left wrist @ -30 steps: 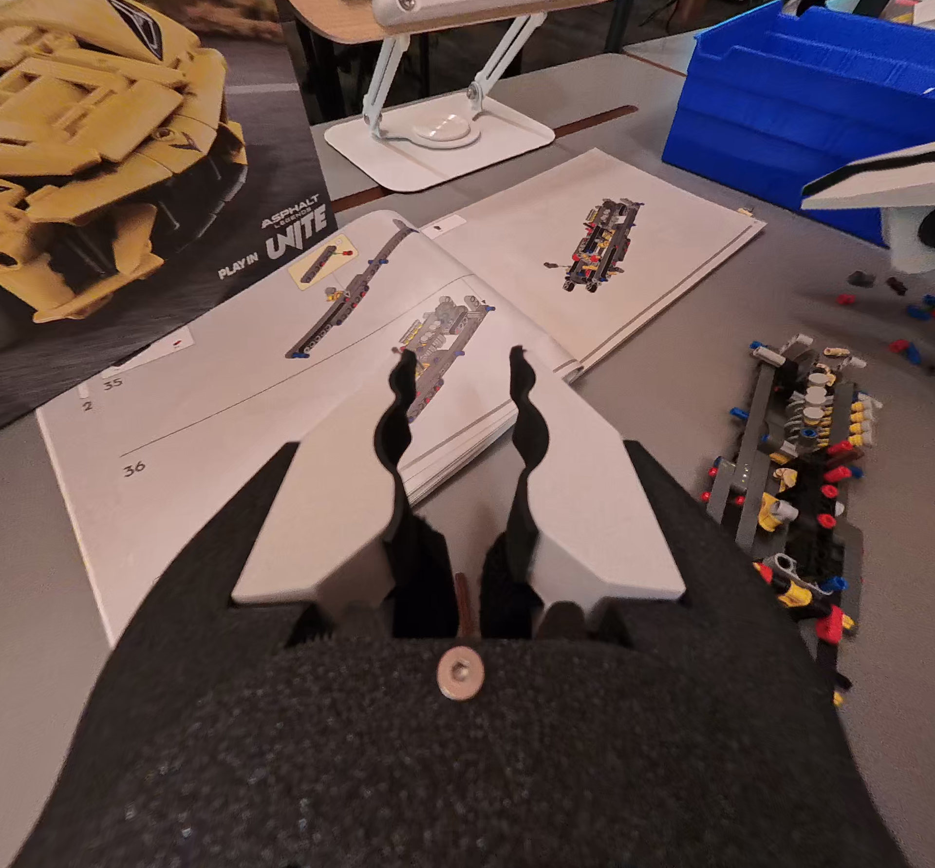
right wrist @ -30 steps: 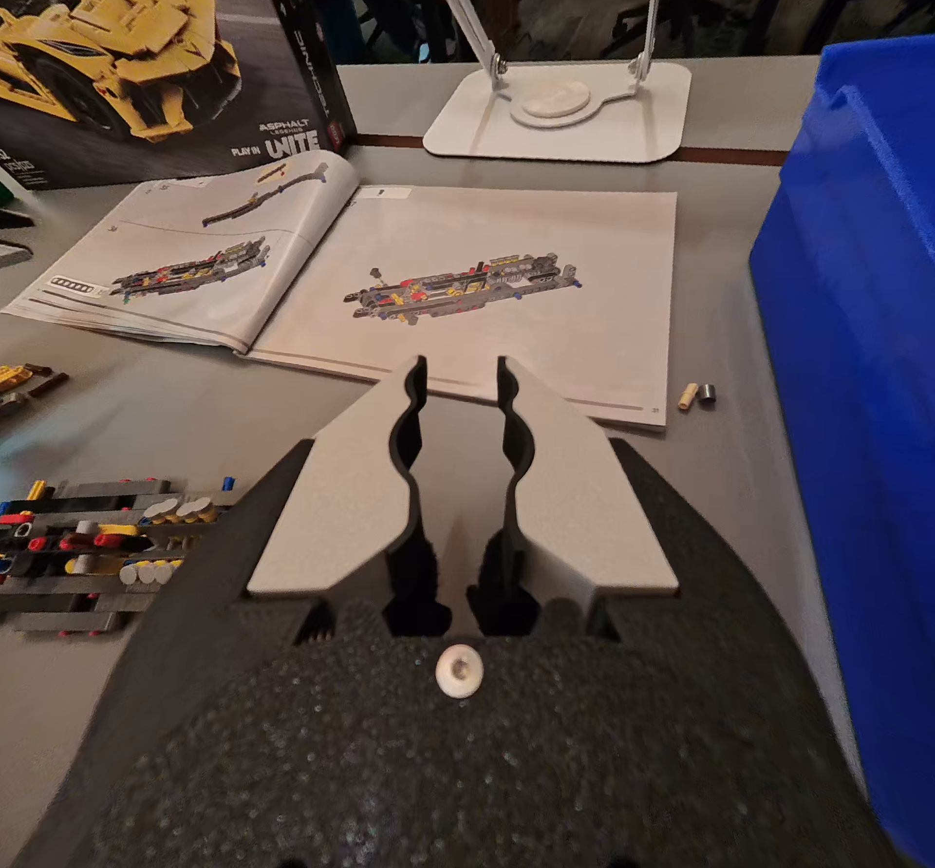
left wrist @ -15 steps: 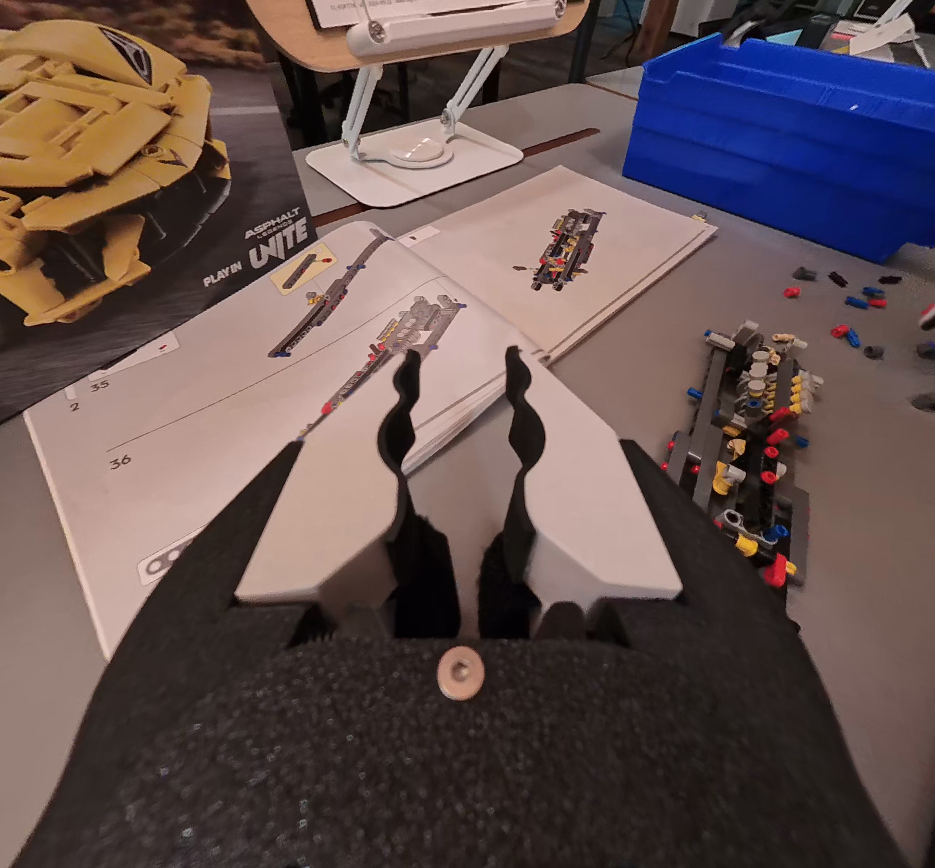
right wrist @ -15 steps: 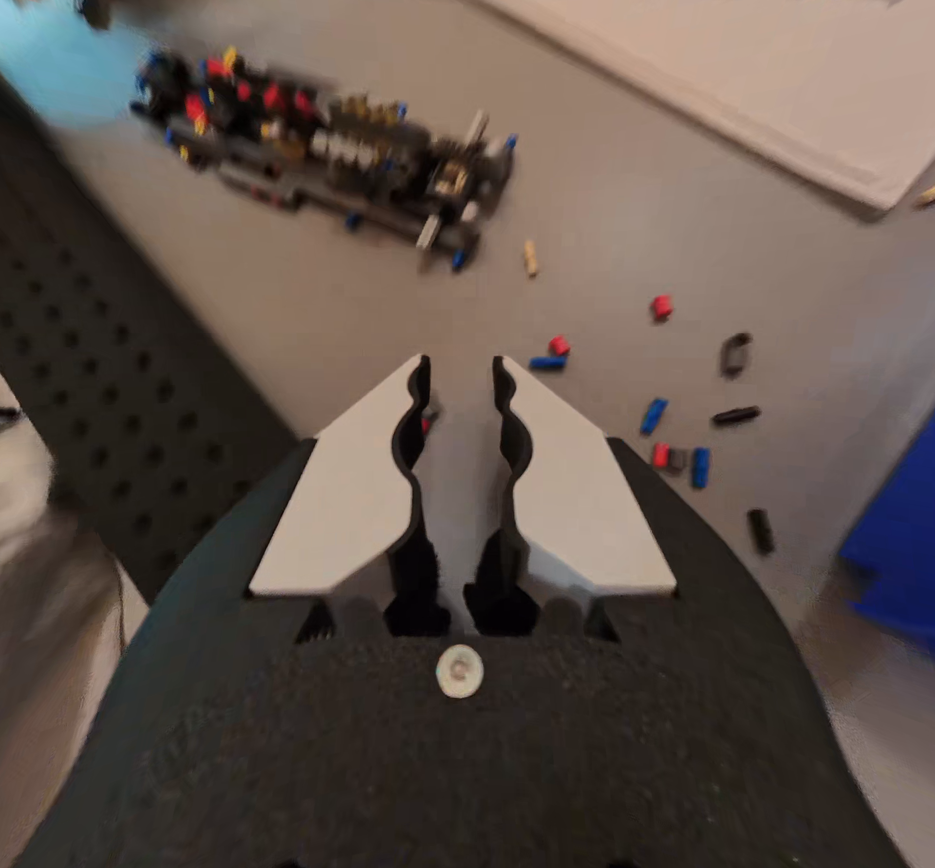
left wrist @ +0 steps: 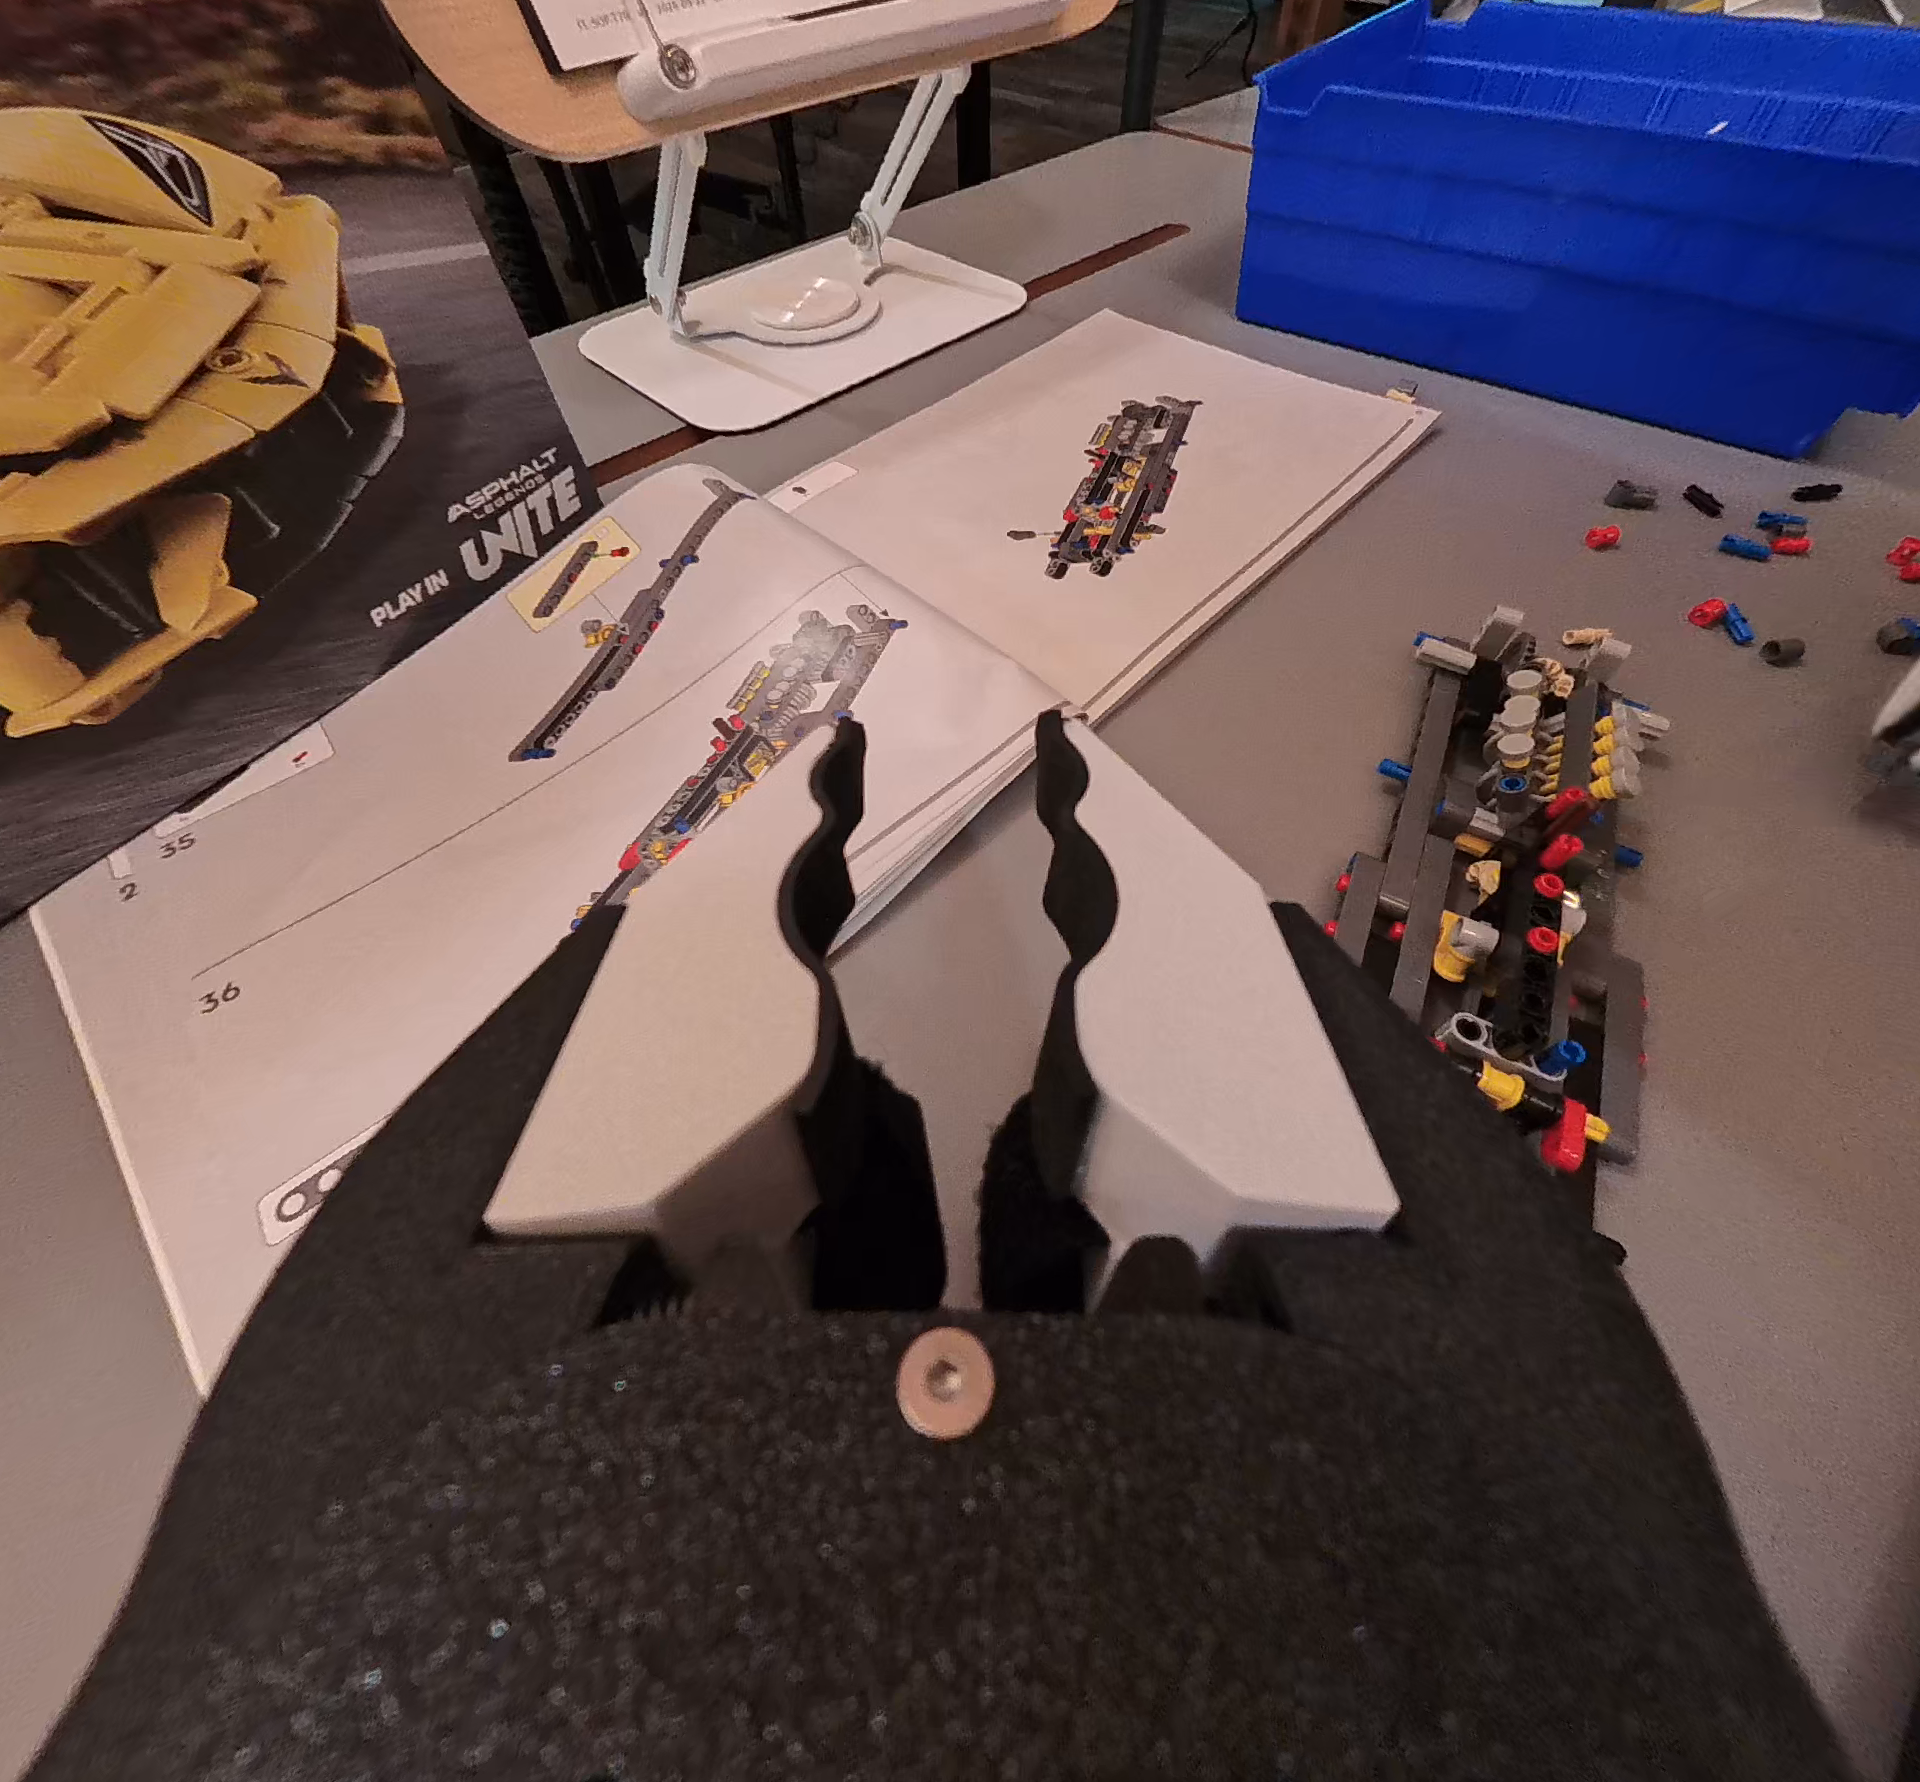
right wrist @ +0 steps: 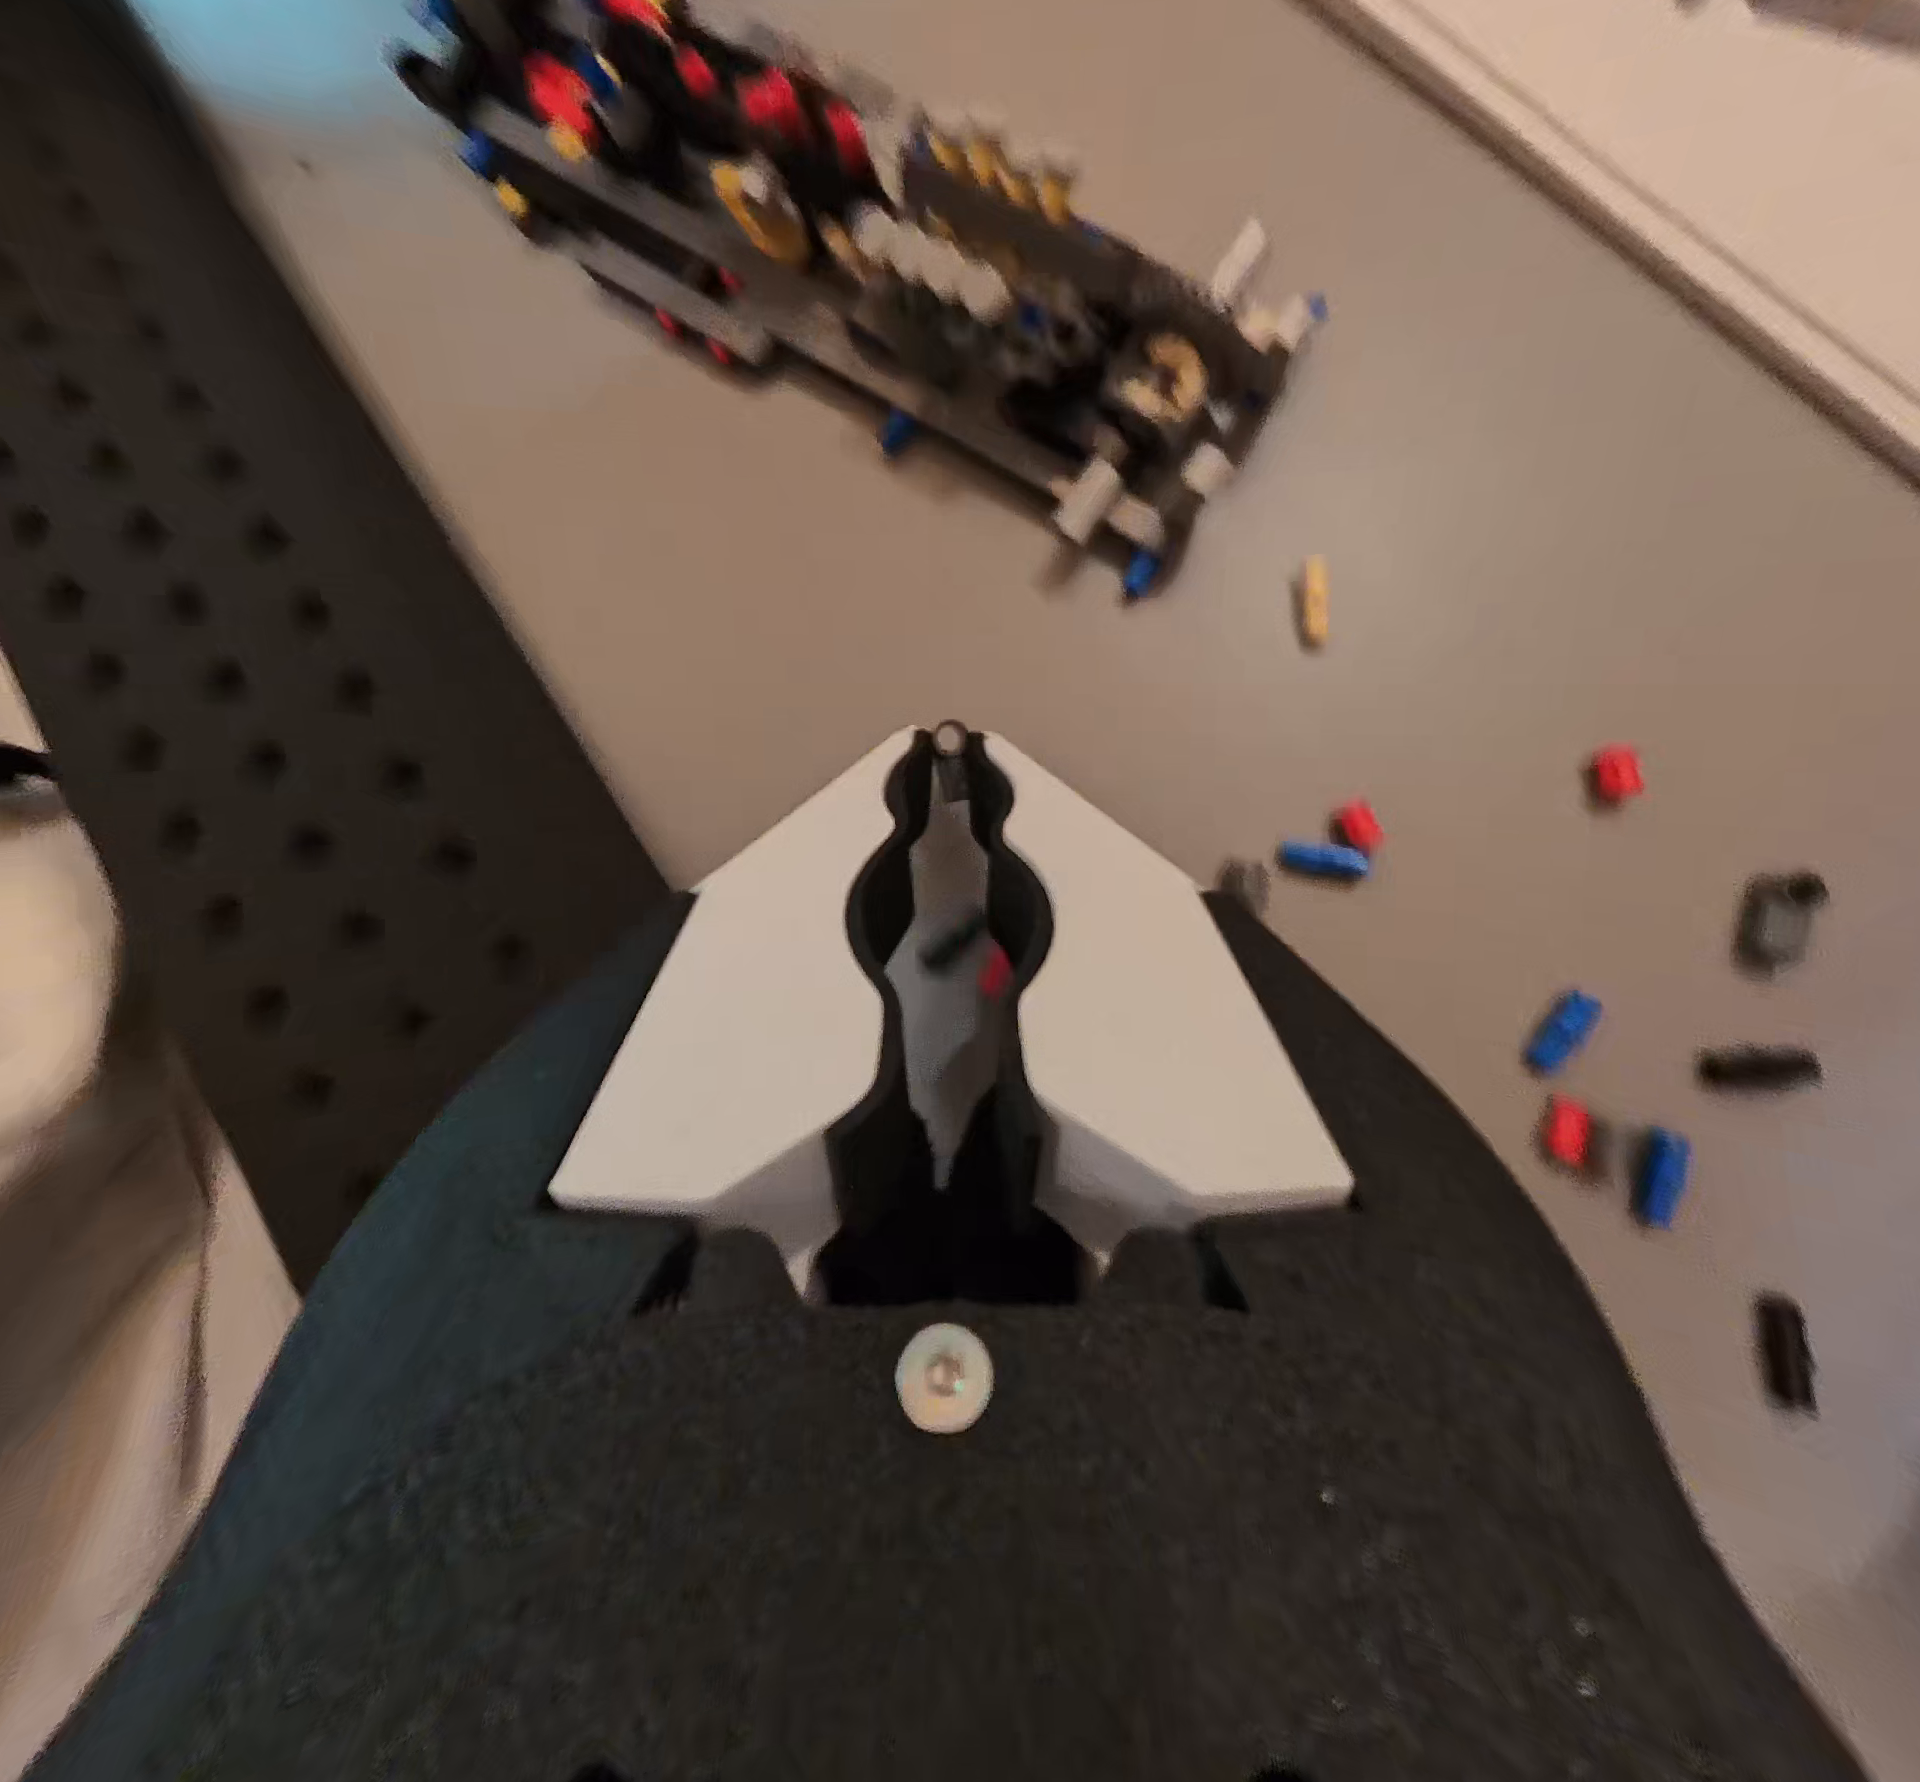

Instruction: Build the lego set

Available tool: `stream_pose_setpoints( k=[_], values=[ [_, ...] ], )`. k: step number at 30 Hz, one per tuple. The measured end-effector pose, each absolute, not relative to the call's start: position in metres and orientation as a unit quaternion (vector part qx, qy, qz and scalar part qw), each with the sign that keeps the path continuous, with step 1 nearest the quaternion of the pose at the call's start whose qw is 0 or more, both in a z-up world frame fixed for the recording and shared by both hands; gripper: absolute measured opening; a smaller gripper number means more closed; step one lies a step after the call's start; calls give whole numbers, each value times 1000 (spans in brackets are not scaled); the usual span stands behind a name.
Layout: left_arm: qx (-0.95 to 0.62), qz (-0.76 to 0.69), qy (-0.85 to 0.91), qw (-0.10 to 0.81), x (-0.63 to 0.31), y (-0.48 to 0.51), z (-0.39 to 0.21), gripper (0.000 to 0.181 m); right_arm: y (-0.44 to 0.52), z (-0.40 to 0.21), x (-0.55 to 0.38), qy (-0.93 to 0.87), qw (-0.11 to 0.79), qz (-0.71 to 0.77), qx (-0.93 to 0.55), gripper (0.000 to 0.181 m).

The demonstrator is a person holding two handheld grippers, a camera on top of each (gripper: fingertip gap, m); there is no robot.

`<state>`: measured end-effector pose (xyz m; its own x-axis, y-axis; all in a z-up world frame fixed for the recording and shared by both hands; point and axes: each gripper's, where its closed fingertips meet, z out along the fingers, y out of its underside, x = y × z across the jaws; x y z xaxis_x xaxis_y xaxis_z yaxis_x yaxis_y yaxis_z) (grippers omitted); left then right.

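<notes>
The half-built lego frame [left wrist: 1507,891] is lying flat on the grey table, a long dark grey thing packed with red, yellow and blue pins, sitting just right of the open instruction booklet [left wrist: 727,693]. Loose pieces [right wrist: 1558,1026] in red, blue and black are lying scattered beside it, and a tiny ring-ended piece [right wrist: 948,741] is sitting pinched up off the table.
</notes>
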<state>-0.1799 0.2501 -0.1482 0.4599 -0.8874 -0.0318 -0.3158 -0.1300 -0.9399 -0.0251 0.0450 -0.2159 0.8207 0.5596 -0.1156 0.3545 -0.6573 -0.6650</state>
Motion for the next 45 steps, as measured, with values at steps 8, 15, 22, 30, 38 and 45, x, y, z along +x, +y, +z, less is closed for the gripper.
stream_pose_setpoints(
  k=[8, 15, 22, 30, 38, 45],
  values=[
    [-693, -286, 437, 496, -179, 247, -149, 32, 66, -231, -94, -346, 325, 141, -869, 5],
    [-693, -289, 443, 490, -177, 244, -151, 32, 53, -202, -30, -247, 370, 126, -887, 13],
    [-689, -293, 457, 480, -171, 236, -154, 32, 13, -221, 71, -117, 341, 69, -930, 18],
    [-692, -283, 467, 472, -168, 235, -162, 32, 25, -220, 93, -114, 358, -7, -927, 20],
    [-694, -283, 466, 470, -169, 236, -164, 32, 89, -204, 124, 12, 449, -77, -890, 23],
    [-699, -286, 458, 470, -172, 241, -163, 32, 100, -225, 124, 47, 414, -48, -908, 26]
  ],
)
